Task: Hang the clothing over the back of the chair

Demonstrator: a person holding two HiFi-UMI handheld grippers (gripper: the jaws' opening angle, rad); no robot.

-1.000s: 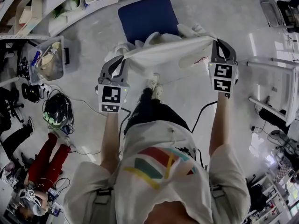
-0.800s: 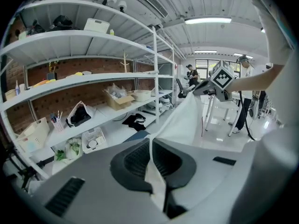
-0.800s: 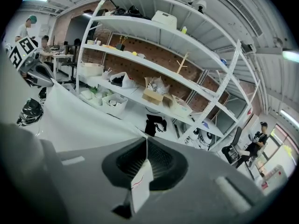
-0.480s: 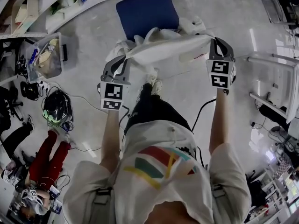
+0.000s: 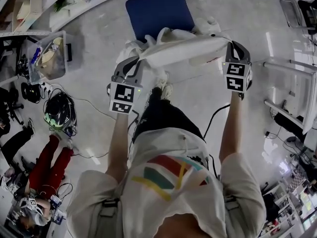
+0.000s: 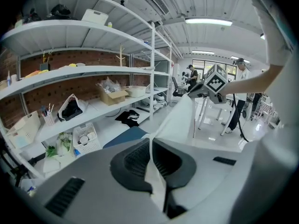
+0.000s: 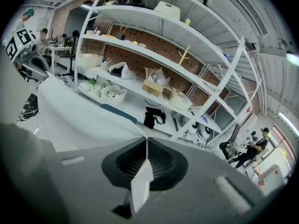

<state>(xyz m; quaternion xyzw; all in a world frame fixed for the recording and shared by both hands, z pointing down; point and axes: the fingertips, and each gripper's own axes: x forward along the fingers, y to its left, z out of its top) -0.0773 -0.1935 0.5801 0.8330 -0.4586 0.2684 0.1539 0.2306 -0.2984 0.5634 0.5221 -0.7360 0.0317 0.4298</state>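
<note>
A white garment [image 5: 181, 47] is stretched between my two grippers over the near side of a blue chair [image 5: 158, 11]. My left gripper [image 5: 134, 63] is shut on the garment's left end, and cloth [image 6: 156, 171] shows pinched between its jaws in the left gripper view. At the right end my right gripper [image 5: 231, 47] is shut on the cloth [image 7: 141, 178] too. The chair's blue seat [image 6: 125, 135] [image 7: 119, 113] shows beyond the cloth in both gripper views. The chair's back is hidden under the garment.
A clear bin [image 5: 48, 58] of odds and ends stands left of the chair. White shelving [image 6: 93, 73] lines the wall behind it. A helmet [image 5: 58, 113] and cables lie on the floor at left, where a person [image 5: 42, 172] in red trousers sits. A white frame [image 5: 297, 93] stands right.
Both grippers have sunk and moved toward the chair with the garment between them. The cloth now lies closer over the chair's near edge.
</note>
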